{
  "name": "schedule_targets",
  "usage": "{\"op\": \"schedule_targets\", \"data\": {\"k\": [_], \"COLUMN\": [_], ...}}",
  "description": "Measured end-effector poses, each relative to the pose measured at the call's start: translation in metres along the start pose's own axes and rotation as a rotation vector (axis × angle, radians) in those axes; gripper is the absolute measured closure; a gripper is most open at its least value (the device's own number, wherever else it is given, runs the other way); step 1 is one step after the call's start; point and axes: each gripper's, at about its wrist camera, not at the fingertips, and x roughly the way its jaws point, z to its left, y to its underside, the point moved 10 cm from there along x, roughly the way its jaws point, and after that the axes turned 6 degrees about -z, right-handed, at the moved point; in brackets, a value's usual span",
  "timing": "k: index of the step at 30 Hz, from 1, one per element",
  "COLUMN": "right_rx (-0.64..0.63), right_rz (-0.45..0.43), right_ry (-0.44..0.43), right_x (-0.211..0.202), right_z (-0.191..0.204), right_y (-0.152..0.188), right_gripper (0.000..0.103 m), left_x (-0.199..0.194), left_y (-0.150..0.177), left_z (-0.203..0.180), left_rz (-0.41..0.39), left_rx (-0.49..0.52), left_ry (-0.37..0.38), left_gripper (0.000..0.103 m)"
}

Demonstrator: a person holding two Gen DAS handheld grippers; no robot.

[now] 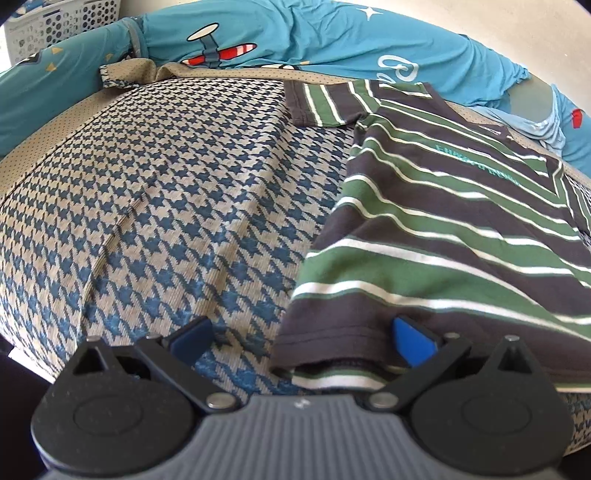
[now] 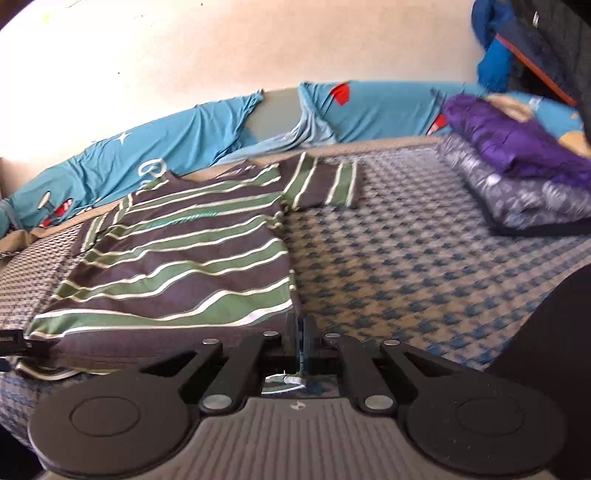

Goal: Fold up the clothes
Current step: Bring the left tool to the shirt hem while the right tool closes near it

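Striped t-shirt hem is being pinched in our right claw, fingers clenched on it; our left claw is gaping around the opposite hem corner. Shirt is lying flat on the houndstooth bed.

The striped shirt is running off the left wrist view's right edge, its teal lettering too warped to read. A white basket is being cropped at upper left.
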Motion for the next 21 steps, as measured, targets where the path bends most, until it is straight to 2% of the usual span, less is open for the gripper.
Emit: {"op": "schedule_targets", "data": {"k": [2, 5, 8, 10, 13, 21], "right_rx": [-0.024, -0.016, 0.053, 0.075, 0.054, 0.031], "right_rz": [0.004, 0.067, 0.097, 0.096, 0.074, 0.084], "right_ry": [0.031, 0.079, 0.118, 0.114, 0.063, -0.146], "right_x": [0.001, 0.007, 0.01, 0.008, 0.005, 0.005], "right_z": [-0.003, -0.011, -0.025, -0.026, -0.015, 0.027], "right_y": [0.0, 0.008, 0.01, 0.011, 0.012, 0.017], "right_gripper": [0.1, 0.101, 0.102, 0.101, 0.101, 0.097], "left_x": [-0.001, -0.003, -0.004, -0.004, -0.004, -0.007], "left_y": [-0.001, -0.002, -0.004, -0.006, -0.008, -0.011], "left_z": [0.002, 0.005, 0.01, 0.014, 0.02, 0.031], "left_rz": [-0.003, -0.009, -0.017, -0.022, -0.027, -0.039], "left_rx": [-0.015, -0.026, -0.039, -0.05, -0.081, -0.124], "left_ry": [-0.004, -0.01, -0.035, -0.06, -0.076, -0.106], "left_gripper": [0.0, 0.0, 0.0, 0.0, 0.0, 0.0]}}
